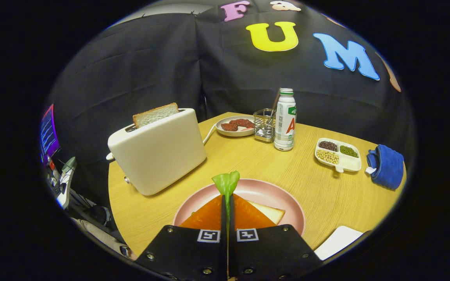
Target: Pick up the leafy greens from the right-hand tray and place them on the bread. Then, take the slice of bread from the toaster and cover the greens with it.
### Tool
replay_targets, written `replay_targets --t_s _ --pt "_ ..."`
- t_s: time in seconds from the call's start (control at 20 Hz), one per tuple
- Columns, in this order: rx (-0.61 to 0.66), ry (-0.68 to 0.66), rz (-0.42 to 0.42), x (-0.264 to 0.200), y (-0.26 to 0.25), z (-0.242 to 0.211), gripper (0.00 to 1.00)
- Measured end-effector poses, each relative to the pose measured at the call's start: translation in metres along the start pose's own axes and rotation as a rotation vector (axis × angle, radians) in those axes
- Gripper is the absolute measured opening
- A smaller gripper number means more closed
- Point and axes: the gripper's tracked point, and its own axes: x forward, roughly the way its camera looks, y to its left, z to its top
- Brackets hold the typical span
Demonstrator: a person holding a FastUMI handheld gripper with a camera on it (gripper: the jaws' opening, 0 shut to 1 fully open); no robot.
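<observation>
The gripper [227, 203] was held low over the pink plate [287, 203], pointed forward and slightly down, and its two fingers were seen pressed together on the leafy greens [227, 182], whose tip stood up just past the fingertips. Under the fingers, a slice of bread [272, 212] lay on the plate; most of it was hidden by them, and only one corner was left visible.

The round wooden table [256, 164] was backed by the black cloth wall [150, 66]. To the left of the plate a cream toaster [158, 152] was set, with a slice of toast [155, 114] standing out of its slot. Beyond were found a dish of red food [236, 125], a wire holder [264, 125], a white bottle [285, 119], a divided tray of beans [338, 155] and a blue cloth [387, 166]. A white object [338, 240] near the right finger was cut off and could not be made out.
</observation>
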Motion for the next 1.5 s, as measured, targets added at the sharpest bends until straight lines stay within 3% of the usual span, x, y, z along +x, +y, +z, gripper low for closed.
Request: replay_targets --t_s 0.2,0.3,0.45,0.5,0.95,1.5 --pt "-0.053 -0.008 -0.036 -0.002 -0.004 -0.001 0.06" --pt "-0.076 -0.005 -0.053 -0.001 -0.006 -0.004 0.25" --pt "-0.123 -0.028 -0.106 -0.003 -0.012 0.001 0.96" --pt "-0.134 -0.036 -0.119 -0.004 -0.013 0.003 0.99" --pt "-0.144 -0.128 -0.105 -0.024 0.012 0.029 0.98" --pt "-0.119 -0.329 0.009 -0.039 0.097 0.095 0.98"
